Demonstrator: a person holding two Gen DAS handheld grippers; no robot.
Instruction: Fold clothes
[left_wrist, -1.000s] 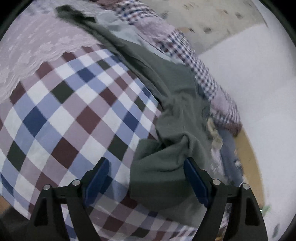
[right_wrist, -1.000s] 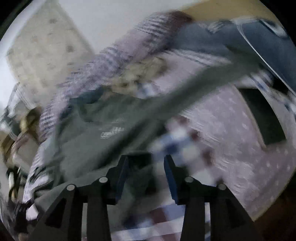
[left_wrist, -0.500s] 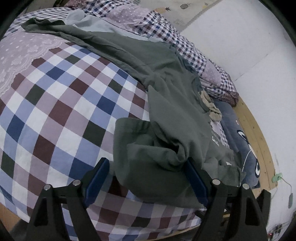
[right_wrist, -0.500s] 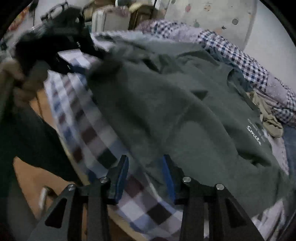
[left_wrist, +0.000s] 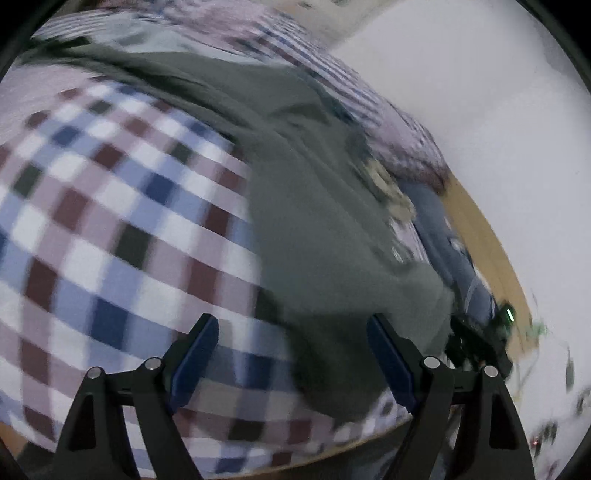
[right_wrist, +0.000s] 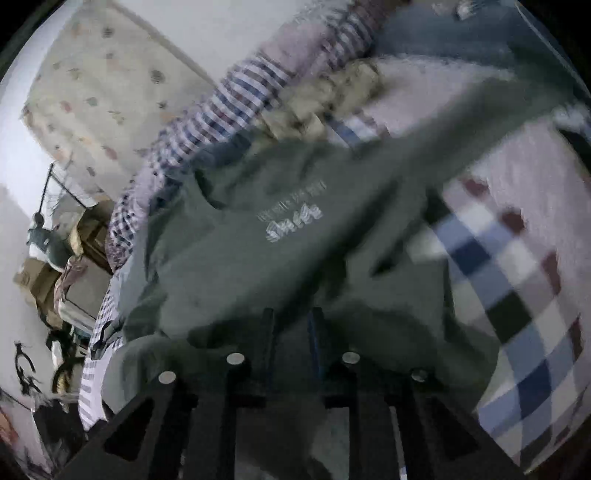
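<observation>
In the blurred left wrist view, the left gripper (left_wrist: 293, 345) hangs with jaws wide apart over a dark green cotton shirt (left_wrist: 314, 206) spread across a checked bedsheet (left_wrist: 110, 206). In the right wrist view, the right gripper (right_wrist: 291, 325) has its jaws pinched together on the shirt's (right_wrist: 258, 240) hem.

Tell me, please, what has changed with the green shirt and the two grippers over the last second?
The right gripper has narrowed its jaws around a fold of the green shirt. The bunched hem before the left gripper now lies flatter. That gripper stays open, and the shirt stays on the checked bedspread.
</observation>
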